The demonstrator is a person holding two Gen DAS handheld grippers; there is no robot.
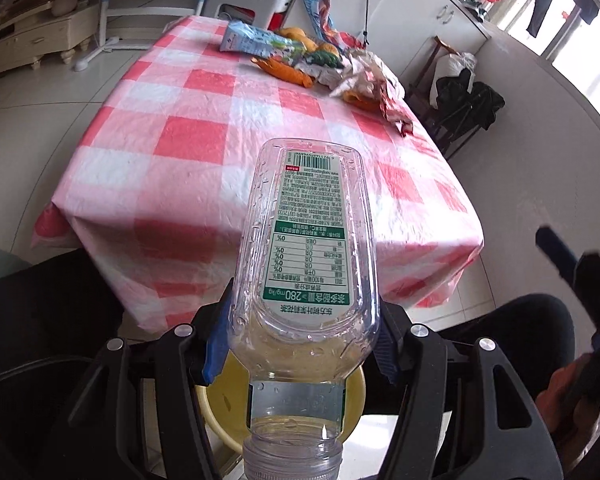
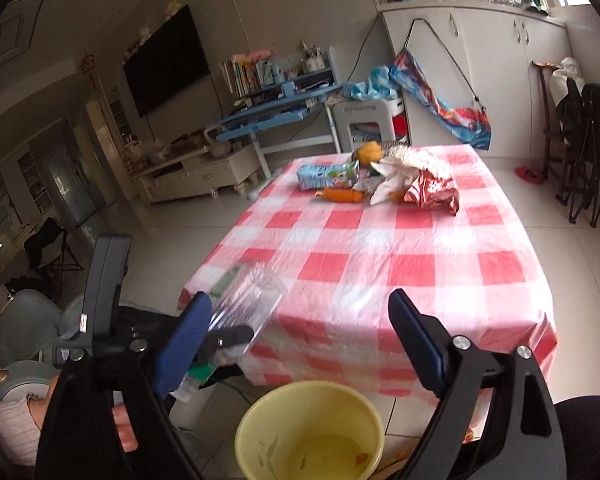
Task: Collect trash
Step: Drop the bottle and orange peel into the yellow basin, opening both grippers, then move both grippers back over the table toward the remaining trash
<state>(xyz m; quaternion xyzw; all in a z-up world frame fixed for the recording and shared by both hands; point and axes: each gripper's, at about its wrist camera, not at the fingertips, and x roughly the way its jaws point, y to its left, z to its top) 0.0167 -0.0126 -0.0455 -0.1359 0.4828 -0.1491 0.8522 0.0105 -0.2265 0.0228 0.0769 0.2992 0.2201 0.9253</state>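
Bottle in our left gripper, yellow bin below.

Left gripper (image 1: 302,344) pinches the clear plastic bottle (image 1: 306,248) between its blue pads, neck toward the camera, above the yellow bin (image 2: 310,430). Our right gripper (image 2: 300,344) stands wide open and holds nothing, also over the bin. Farther off on the red-checked tablecloth (image 2: 380,264) we see the remaining trash: a blue carton (image 2: 326,176), an orange wrapper (image 2: 342,195) and a crumpled foil bag (image 2: 430,190), all close together.
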